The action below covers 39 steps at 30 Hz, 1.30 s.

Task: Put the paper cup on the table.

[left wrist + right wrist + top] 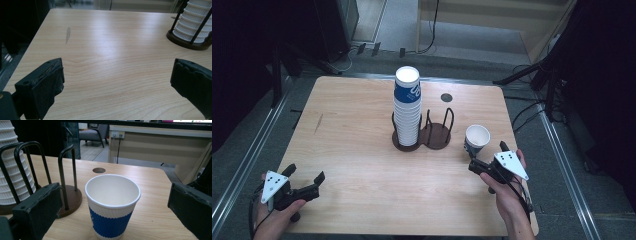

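A single white paper cup (477, 138) with a blue sleeve stands upright near the table's right edge. My right gripper (488, 156) is open just in front of it. In the right gripper view the cup (111, 220) stands between the wide jaws of that gripper (113, 200), touching neither. A tall stack of the same cups (407, 107) fills the left ring of a dark two-ring holder (435, 136); the right ring (67, 195) is empty. My left gripper (305, 175) rests open at the table's front left corner, holding nothing, with bare wood between its jaws (117, 75).
The wooden table (352, 150) has a round cable hole (446, 97) behind the holder and a dark scuff (67, 35) at its left. The stack (192, 22) stands far right of the left gripper. Black stands and cables lie on the floor around.
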Motion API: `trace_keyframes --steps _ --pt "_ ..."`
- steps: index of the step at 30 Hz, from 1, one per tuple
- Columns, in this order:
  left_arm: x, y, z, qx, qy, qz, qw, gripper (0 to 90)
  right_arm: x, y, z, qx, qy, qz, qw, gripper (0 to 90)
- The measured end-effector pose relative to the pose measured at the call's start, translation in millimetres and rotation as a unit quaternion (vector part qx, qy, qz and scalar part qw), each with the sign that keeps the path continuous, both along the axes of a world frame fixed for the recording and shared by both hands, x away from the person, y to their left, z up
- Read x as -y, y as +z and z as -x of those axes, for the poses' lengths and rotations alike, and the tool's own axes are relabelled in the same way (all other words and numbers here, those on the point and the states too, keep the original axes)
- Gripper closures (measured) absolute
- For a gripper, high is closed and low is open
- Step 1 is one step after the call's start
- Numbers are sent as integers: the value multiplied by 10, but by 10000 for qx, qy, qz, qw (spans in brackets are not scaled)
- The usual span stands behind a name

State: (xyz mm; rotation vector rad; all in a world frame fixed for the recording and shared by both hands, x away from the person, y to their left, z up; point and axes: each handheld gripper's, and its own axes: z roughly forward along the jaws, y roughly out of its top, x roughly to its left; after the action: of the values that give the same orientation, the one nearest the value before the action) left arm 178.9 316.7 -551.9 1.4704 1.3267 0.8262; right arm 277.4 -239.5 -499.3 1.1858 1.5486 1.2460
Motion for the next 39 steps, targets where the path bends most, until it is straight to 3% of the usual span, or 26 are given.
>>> trace_keyframes --steps 17,39 --pt "2 0 1 -4 9 -13 10000 0 166 -96 236 -64 -18 -7 10000 0" --pt "1 1 -1 -19 16 -6 10000 0 505 -377 499 -303 -257 90 9992 0"
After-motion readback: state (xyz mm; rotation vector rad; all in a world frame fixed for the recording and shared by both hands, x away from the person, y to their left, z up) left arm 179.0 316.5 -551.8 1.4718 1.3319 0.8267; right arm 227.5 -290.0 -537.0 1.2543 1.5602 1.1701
